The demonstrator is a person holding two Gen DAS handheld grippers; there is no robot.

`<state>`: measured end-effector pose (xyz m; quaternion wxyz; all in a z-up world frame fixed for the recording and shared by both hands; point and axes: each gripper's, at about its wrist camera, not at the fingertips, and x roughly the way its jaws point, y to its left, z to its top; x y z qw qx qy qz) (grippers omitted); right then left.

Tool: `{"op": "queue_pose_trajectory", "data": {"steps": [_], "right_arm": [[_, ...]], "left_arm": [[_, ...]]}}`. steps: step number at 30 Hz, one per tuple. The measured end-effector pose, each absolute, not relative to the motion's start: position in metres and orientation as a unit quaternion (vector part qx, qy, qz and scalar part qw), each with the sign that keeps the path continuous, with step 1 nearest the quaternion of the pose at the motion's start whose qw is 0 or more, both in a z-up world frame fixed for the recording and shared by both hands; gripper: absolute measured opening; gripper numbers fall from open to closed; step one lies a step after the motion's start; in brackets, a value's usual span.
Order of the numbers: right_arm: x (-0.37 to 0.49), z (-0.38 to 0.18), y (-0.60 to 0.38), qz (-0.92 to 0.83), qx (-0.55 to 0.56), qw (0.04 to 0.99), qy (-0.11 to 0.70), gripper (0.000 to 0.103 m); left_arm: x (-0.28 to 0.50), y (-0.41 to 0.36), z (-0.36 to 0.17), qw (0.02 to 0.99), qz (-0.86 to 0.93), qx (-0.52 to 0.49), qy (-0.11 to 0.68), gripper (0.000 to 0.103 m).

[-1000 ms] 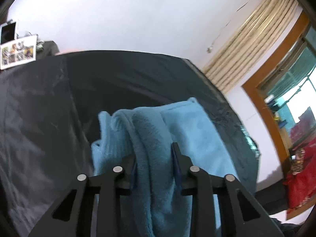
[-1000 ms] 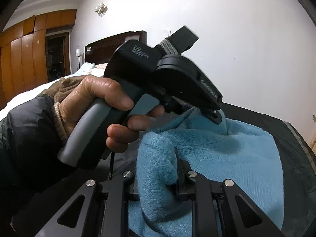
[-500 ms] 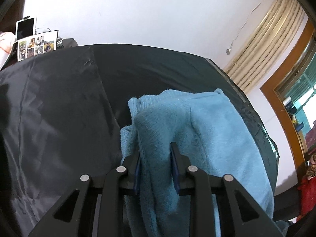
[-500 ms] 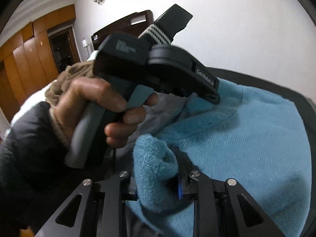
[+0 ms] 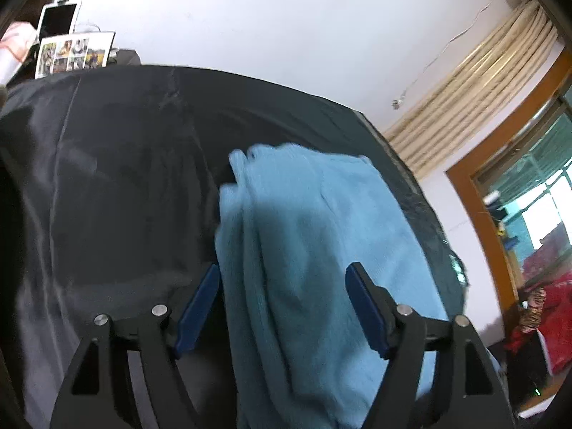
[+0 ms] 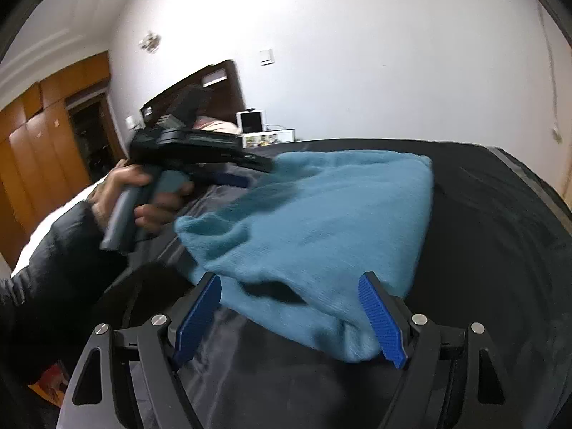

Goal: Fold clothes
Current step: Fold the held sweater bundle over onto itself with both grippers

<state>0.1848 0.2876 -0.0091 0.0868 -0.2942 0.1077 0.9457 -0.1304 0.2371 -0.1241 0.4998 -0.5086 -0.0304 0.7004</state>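
A light blue fleece garment lies folded in layers on the black cloth-covered table. My left gripper hangs just above its near edge. Its jaws are opening, and the fabric between them is not touched by the blue pads. In the right wrist view the garment rests as a flat bundle on the table. My right gripper is opening too, with the near fold between its pads but free. The left gripper, held by a hand, is at the garment's far left corner.
A photo frame and a tablet stand past the table's back left edge. Beige curtains and a wood-framed window are to the right. A bed headboard and a wooden wardrobe stand behind the person's sleeve.
Both grippers went from shut on bunched blue fabric to wide apart, letting it go. The garment dropped flat onto the table and both grippers drew back from it.
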Motion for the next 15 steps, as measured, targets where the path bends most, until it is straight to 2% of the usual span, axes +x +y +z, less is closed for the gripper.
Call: {"op": "queue_pose_trajectory", "data": {"steps": [8, 15], "right_arm": [[0.199, -0.023, 0.301, 0.928, -0.324, 0.122, 0.141, 0.081], [0.201, -0.036, 0.307, 0.918, -0.34, 0.149, 0.137, 0.081]], "left_arm": [[-0.081, 0.212, -0.124, 0.512, 0.668, -0.54, 0.002, 0.079], [-0.065, 0.216, -0.136, 0.521, 0.641, -0.563, -0.02, 0.079]]}}
